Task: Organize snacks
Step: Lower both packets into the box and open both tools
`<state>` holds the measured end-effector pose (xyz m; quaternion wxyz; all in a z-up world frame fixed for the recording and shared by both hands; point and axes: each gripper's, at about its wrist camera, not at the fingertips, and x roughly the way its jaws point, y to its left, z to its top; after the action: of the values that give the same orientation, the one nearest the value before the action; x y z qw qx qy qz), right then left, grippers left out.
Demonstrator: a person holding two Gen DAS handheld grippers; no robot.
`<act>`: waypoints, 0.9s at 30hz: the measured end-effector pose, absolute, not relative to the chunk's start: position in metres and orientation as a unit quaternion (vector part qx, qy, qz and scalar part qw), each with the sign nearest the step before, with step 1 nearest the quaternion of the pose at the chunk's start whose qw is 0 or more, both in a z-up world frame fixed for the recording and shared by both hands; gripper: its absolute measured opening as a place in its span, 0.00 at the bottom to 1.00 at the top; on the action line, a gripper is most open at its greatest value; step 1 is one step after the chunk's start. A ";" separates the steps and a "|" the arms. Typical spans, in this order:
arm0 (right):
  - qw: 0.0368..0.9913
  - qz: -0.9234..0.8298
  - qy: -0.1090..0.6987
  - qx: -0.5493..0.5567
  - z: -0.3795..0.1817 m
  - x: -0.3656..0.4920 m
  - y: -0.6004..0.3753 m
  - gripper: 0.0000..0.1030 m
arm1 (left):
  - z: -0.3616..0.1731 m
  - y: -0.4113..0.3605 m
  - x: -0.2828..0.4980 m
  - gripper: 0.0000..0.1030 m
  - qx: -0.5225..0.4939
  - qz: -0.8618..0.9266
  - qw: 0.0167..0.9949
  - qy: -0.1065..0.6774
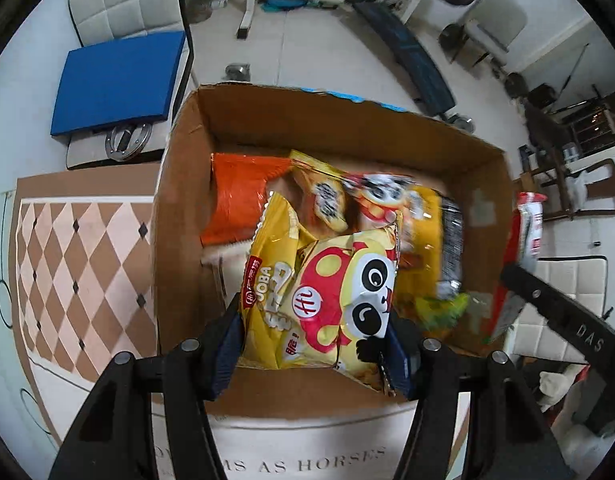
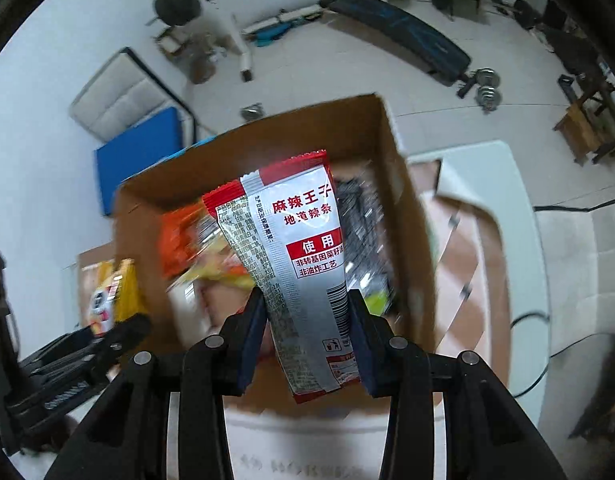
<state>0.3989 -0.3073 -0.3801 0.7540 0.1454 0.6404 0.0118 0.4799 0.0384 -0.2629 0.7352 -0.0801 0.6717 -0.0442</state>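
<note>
Holding a snack in each tool, you are mid-way through the loading step: both packets hang above the open cardboard box (image 1: 187,184) and neither has been let go.

Your left tool (image 1: 313,344) is clamped on the yellow panda packet (image 1: 319,300), its pads pressing the packet's lower sides. The packet stands upright over the near wall of the box, partly inside its opening. Below it the box already holds an orange packet (image 1: 239,196) toward the far-left corner, more yellow panda packets (image 1: 371,196) in the middle, and a dark packet (image 1: 451,232) with something green near the right wall; that side is blurred.

Your right tool (image 2: 307,334) is closed on the red and silver spicy-strip packet (image 2: 303,264), gripped low on its body so most of it sticks up and forward over the box interior. In the left wrist view the same packet shows just outside the right wall.

The box sits on a patterned cloth on the tabletop (image 1: 79,264), close to the near edge.

The next move, as I judge it, calls for lowering each packet until it rests on the pile, then spreading the fingers and lifting straight out. Take one hand at a time; the opening is crowded and the two tools are near each other. The panda packet is puffy and slick, so it may slide off the heap toward the near wall.
</note>
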 end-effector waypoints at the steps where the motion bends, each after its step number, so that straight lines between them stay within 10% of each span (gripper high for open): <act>1: 0.751 0.004 0.646 0.140 -0.386 0.409 -0.310 0.41 | -0.269 0.040 0.487 0.57 -0.080 -0.042 0.729 0.678; 15: 0.699 -0.026 0.704 0.125 -0.455 0.463 -0.319 0.46 | -0.320 0.040 0.519 0.69 -0.054 -0.028 0.660 0.749; 19: 0.682 -0.019 0.722 0.119 -0.463 0.463 -0.315 0.85 | -0.324 0.042 0.520 0.85 -0.067 -0.024 0.654 0.753; 27: 0.682 -0.007 0.728 0.077 -0.455 0.455 -0.301 0.88 | -0.311 0.037 0.518 0.91 -0.058 -0.034 0.669 0.740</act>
<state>0.4554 -0.3012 -0.4547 0.6816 0.0770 0.7276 -0.0071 0.5178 0.0369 -0.3113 0.6695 -0.0579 0.7398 -0.0335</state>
